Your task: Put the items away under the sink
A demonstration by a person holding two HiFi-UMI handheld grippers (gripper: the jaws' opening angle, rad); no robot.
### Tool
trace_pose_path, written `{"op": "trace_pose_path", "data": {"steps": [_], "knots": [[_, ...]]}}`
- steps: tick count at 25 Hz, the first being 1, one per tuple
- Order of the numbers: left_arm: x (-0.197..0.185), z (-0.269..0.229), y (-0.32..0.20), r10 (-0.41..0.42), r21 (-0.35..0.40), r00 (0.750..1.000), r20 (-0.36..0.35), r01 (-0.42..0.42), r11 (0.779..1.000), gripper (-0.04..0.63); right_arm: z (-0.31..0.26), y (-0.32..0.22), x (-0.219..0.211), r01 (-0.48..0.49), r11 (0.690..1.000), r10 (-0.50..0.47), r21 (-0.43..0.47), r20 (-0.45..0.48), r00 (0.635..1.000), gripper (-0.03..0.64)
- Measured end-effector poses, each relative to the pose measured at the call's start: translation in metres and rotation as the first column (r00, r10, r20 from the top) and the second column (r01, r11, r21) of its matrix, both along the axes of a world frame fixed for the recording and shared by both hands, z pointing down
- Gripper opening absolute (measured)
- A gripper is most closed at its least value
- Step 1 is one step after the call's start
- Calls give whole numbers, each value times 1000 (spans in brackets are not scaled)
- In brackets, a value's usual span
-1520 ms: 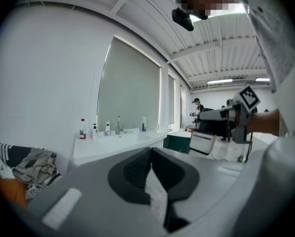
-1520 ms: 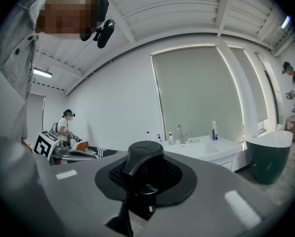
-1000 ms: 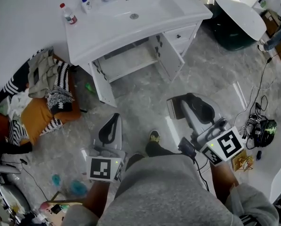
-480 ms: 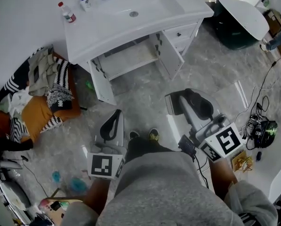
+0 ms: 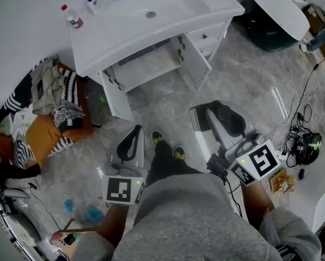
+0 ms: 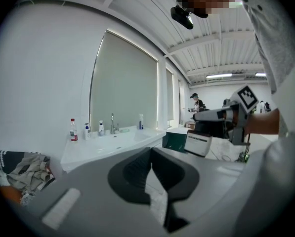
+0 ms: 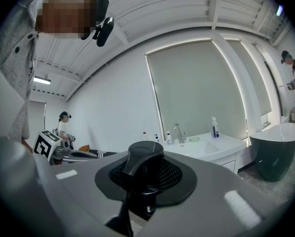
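The white sink vanity (image 5: 151,23) stands at the top of the head view, both doors of its lower cabinet (image 5: 146,67) swung open onto a bare shelf. A red-capped bottle (image 5: 71,16) and two small pump bottles (image 5: 89,0) stand on the counter. My left gripper (image 5: 134,136) and right gripper (image 5: 219,114) are held low in front of the person, far short of the vanity. Both are shut with nothing in them. The left gripper view shows the sink (image 6: 112,141) beyond the shut left gripper (image 6: 149,174). The right gripper view shows the vanity (image 7: 206,144) past the right gripper (image 7: 145,167).
A heap of striped and orange clothes (image 5: 48,99) lies on the floor left of the vanity. A dark green tub (image 5: 271,34) sits at the upper right. Cables and a green-black device (image 5: 309,145) lie at the right. The person's feet (image 5: 165,143) are between the grippers.
The person has stepped forward, feet now showing ahead of the body, and the vanity has shifted slightly in view. Both grippers keep the same shut pose.
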State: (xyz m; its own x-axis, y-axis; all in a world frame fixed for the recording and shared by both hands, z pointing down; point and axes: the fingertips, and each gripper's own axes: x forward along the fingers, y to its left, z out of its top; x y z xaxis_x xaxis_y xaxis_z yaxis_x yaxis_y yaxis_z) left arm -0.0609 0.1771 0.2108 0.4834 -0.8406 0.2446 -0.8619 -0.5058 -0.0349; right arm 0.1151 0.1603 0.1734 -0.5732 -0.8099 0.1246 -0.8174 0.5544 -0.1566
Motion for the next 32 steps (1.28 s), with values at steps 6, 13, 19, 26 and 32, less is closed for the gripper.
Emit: {"op": "trace_pose_path", "data": {"steps": [6,13,19,26,32], "knots": [[-4,4,-12,16,-17,1000,-10,-16,1000,12,3,-9,-7,-8,1000,8,-17,3,1000,81],[-15,9,-39,33,-32,999,-21,-34,999,12,5,-33,-18,-24,999,24,-31,-6,1000,81],[-31,12,-70,38,-31,999,-38,-39,999,12,4,-61,-30,-44,998,43,-34,-27,999,81],[-49,14,-108,50,-30,997,-56,-51,998,11,1,-98,-52,-54,998,53,-29,-35,998,81],[-68,15,-134,53,-27,996,-69,-55,998,12,-2,-125,-71,-58,998,57,-27,-48,997,81]]}}
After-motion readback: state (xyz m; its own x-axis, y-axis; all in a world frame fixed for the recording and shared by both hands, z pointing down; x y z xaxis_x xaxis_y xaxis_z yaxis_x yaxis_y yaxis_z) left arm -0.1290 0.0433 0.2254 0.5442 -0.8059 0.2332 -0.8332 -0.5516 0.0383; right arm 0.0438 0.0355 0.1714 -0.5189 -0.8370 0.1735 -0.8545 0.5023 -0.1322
